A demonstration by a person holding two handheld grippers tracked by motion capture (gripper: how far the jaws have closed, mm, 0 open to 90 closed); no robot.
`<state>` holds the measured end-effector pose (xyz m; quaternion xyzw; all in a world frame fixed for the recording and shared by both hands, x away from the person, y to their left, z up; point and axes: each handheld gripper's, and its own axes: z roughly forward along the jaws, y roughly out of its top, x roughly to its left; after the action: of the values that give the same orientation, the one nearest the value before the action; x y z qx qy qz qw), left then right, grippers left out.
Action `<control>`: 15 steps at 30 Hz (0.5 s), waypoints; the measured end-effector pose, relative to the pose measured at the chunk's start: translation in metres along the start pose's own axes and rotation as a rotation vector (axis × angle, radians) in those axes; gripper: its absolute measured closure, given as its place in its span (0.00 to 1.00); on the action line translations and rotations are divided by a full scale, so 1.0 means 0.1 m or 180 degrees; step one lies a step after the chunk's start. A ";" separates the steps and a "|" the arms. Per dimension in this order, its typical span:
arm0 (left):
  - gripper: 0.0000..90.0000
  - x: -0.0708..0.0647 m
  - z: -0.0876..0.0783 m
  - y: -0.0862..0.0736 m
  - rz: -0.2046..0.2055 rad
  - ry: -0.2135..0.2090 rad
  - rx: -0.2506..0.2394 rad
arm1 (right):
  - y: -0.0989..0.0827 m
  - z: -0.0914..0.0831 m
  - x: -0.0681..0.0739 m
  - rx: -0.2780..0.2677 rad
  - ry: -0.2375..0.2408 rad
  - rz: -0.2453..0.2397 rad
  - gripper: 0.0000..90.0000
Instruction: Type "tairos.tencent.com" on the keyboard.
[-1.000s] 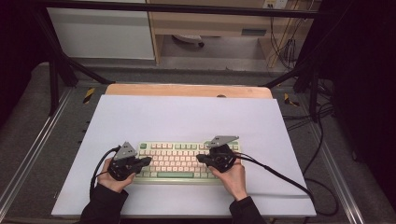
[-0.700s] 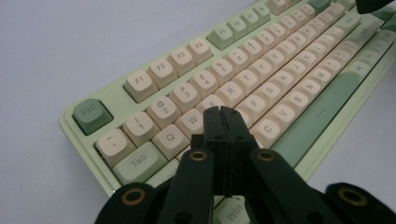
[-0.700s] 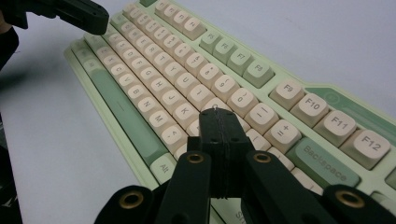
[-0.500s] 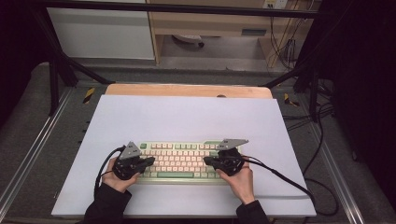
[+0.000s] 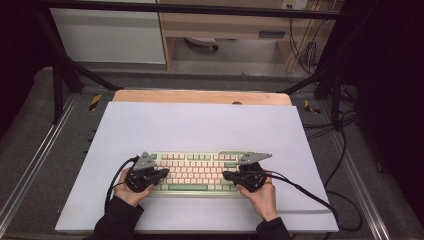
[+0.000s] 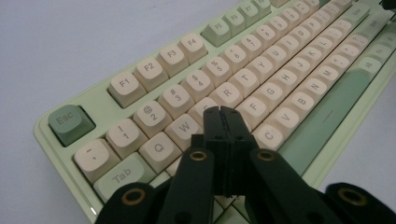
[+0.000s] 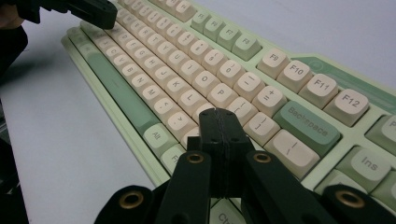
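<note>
Pale green and cream keyboard (image 5: 195, 172) lying flat near the front edge of the white table mat (image 5: 200, 125), seen from above. At its left end the left gripper (image 5: 161, 173), jaws pressed together on nothing, holds its joined tip over the letter keys beside W and E (image 6: 198, 109). At the right end the right gripper (image 5: 226, 176), jaws likewise together and empty, hovers over the keys beside P (image 7: 222, 93) and Backspace (image 7: 306, 123). Judged progress: both tips are positioned as key-pressing pokers; whether any key is depressed cannot be told, so the typing appears under way with its extent unknown.
</note>
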<state>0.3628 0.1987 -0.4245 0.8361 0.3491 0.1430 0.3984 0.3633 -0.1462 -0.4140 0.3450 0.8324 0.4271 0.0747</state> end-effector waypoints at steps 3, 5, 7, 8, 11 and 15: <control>1.00 0.00 0.01 0.00 0.0014 0.0003 0.0010 | -0.02 0.00 0.00 0.0009 0.0004 -0.0011 1.00; 1.00 0.01 0.01 0.00 0.0008 0.0001 0.0013 | -0.03 0.00 0.00 0.0018 -0.0002 -0.0015 1.00; 1.00 0.00 0.02 -0.01 0.0010 0.0001 0.0023 | -0.03 -0.01 0.00 0.0010 0.0007 -0.0015 1.00; 1.00 0.00 0.02 -0.01 0.0009 -0.0004 0.0030 | -0.03 -0.01 0.00 0.0004 0.0007 -0.0019 1.00; 1.00 0.00 0.03 -0.01 0.0022 -0.0009 0.0033 | -0.03 -0.02 0.00 -0.0008 0.0008 -0.0028 1.00; 1.00 -0.01 0.03 -0.02 0.0028 -0.0005 0.0022 | -0.03 -0.01 0.00 0.0003 0.0013 -0.0030 1.00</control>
<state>0.3632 0.1970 -0.4281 0.8391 0.3455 0.1429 0.3951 0.3607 -0.1482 -0.4157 0.3403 0.8344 0.4271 0.0749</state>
